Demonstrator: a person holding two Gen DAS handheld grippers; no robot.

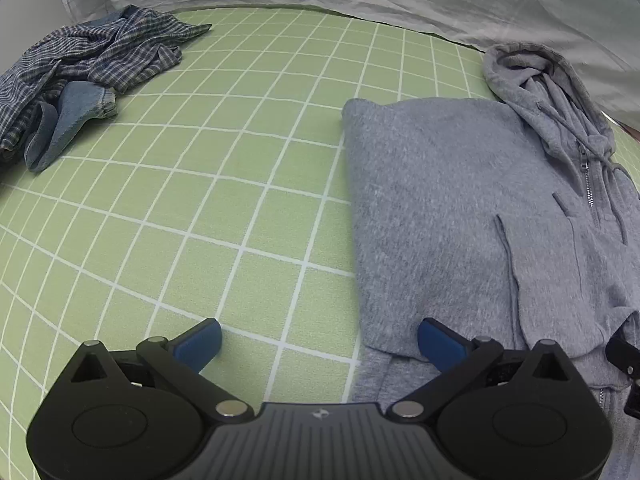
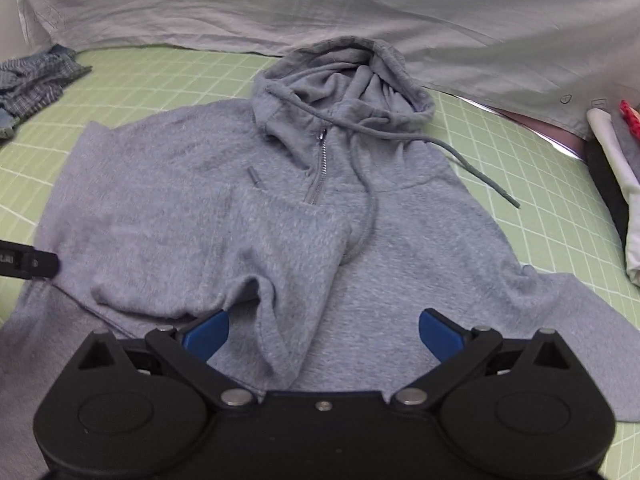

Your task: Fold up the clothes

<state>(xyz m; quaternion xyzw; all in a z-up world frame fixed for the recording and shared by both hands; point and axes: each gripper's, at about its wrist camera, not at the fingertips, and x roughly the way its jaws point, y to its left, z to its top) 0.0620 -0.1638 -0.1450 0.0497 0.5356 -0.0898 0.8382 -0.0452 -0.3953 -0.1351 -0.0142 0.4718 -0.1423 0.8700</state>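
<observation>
Left gripper (image 1: 319,342) points steeply down, jaws spread wide, blue pads (image 1: 200,344) apart, nothing pinched. Right gripper (image 2: 323,334) also tilted down, jaws wide, pads (image 2: 440,338) clear, nothing gripped between them.

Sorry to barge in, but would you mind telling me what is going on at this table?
A person with a gripper in each hand is folding a grey hoodie on a green grid mat. One side is already folded across the front. Both the left gripper and the right gripper stand open over the hoodie, gripping nothing. A crumpled plaid shirt lying with some denim waits at the far corner.
</observation>
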